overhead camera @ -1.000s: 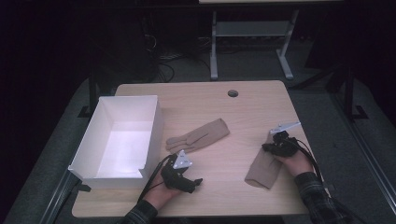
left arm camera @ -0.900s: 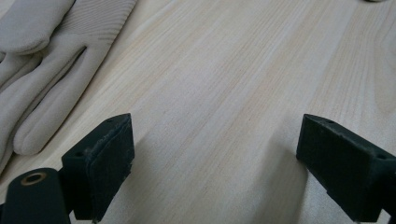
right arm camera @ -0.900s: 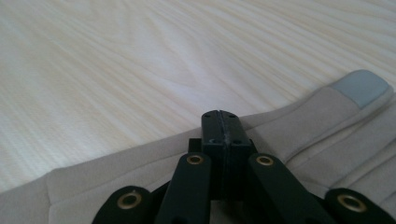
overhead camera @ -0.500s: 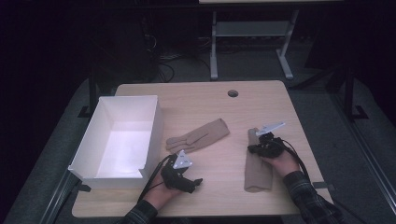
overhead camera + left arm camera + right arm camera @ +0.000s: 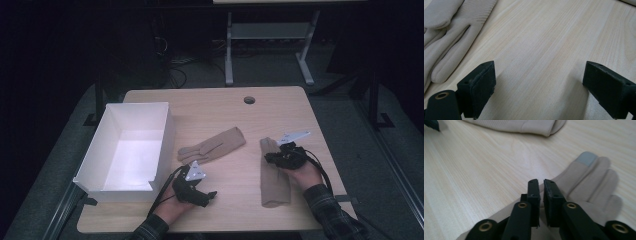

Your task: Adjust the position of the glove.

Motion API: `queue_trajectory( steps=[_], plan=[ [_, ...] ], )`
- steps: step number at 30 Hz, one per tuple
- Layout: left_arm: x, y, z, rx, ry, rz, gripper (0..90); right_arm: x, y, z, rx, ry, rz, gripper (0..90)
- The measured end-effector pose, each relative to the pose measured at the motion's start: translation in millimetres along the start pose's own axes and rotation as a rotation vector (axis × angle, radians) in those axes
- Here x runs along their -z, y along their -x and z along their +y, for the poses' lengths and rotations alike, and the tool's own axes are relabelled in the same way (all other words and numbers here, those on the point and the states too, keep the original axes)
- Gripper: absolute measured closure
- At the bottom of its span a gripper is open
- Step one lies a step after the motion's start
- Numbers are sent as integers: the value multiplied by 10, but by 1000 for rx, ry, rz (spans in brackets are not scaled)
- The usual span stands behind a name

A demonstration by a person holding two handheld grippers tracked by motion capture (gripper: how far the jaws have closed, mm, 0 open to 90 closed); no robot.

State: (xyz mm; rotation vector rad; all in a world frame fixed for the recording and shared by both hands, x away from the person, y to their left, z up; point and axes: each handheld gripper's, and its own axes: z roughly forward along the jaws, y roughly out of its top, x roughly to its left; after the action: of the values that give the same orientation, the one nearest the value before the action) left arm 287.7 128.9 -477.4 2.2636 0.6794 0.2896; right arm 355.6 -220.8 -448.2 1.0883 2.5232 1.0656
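left gripper (image 5: 207,196): lower centre of high view, jaws wide over bare table (image 5: 220,107) | right gripper (image 5: 269,157): jaws nearly closed, nothing visibly between, above right glove (image 5: 274,182) | second glove (image 5: 212,146): centre | white box (image 5: 95,150): left

Two beige gloves, one (image 5: 214,145) beside the other (image 5: 273,177), one white box (image 5: 127,147), two tools, left (image 5: 212,195) and right (image 5: 268,158), one counter (image 5: 225,107).
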Motion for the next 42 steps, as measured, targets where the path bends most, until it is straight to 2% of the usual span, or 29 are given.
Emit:
queue_trajectory(
  steps=[5, 6, 9, 11, 13, 16, 20, 24, 29, 31, 35, 37, 40, 42],
  plan=[
    [1, 0, 1, 0, -1, -1, 106, 184, 69, -102, -27, 51, -38, 620],
    [1, 0, 1, 0, -1, -1, 106, 184, 69, -102, -27, 51, -38, 620],
    [0, 0, 0, 0, 0, 0, 106, 280, 115, -236, -38, 51, -74, 519],
    [-2, 0, -1, 1, 4, 0, 106, 401, 156, -371, -78, 70, -94, 470],
    [-2, 0, -2, 1, 4, 0, 106, 439, 164, -407, -85, 66, -101, 447],
    [-3, 6, -4, 9, 4, -1, 106, 568, 176, -564, -133, 91, -135, 375],
    [3, 9, -10, 11, 5, 1, 107, 655, 187, -728, -155, 91, -186, 288],
    [15, 7, -16, 4, -2, 1, 107, 673, 189, -834, -167, 84, -237, 207],
    [18, 11, -20, 4, -1, -1, 106, 624, 199, -916, -150, 67, -236, 153],
    [18, 10, -20, 3, -1, -1, 106, 581, 180, -931, -131, 54, -257, 141],
    [18, 23, -18, 15, -3, 13, 106, 561, 184, -952, -138, 41, -252, 134],
    [9, 27, -10, 27, 0, 18, 106, 529, 174, -967, -122, 23, -260, 122],
    [4, 28, 6, 38, -7, 29, 108, 535, 165, -994, -125, 28, -240, 117],
    [4, 36, 14, 65, -4, 38, 118, 526, 167, -1013, -126, 42, -224, 90]
  ],
)
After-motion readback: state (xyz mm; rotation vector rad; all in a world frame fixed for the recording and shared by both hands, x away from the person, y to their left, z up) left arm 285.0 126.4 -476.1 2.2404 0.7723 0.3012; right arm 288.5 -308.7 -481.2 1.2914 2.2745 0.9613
